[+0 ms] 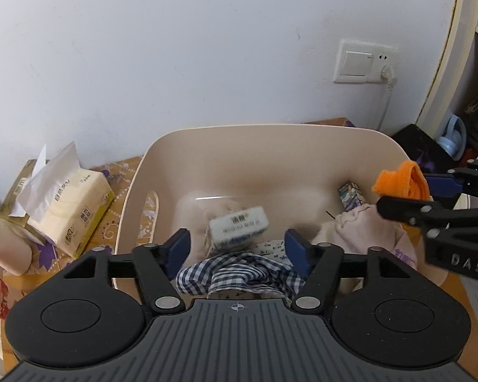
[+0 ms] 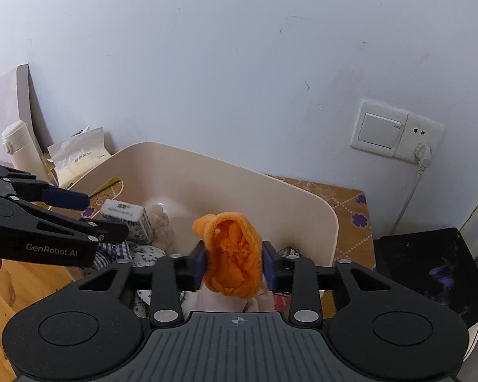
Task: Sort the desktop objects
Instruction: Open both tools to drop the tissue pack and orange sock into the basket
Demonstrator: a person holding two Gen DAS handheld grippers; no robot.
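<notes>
A beige plastic bin (image 1: 137,191) stands against the wall; it also shows in the right wrist view (image 2: 302,197). Inside lie a white-and-blue tissue pack (image 1: 239,230), blurred, a checked cloth (image 1: 239,270), a pink garment (image 1: 366,229) and a small printed box (image 1: 350,195). My left gripper (image 1: 237,248) is open over the bin, with the tissue pack (image 2: 127,216) beyond its fingertips, not touching them. My right gripper (image 2: 234,262) is shut on an orange cloth (image 2: 234,254) and holds it over the bin's right side. The orange cloth also shows in the left wrist view (image 1: 401,181).
A yellow tissue pack (image 1: 70,210) lies left of the bin on the patterned tabletop (image 1: 118,172). A white flask (image 2: 19,149) stands further left. A switch and socket with a plugged cord (image 1: 366,62) are on the wall. A black object (image 2: 430,270) sits right of the bin.
</notes>
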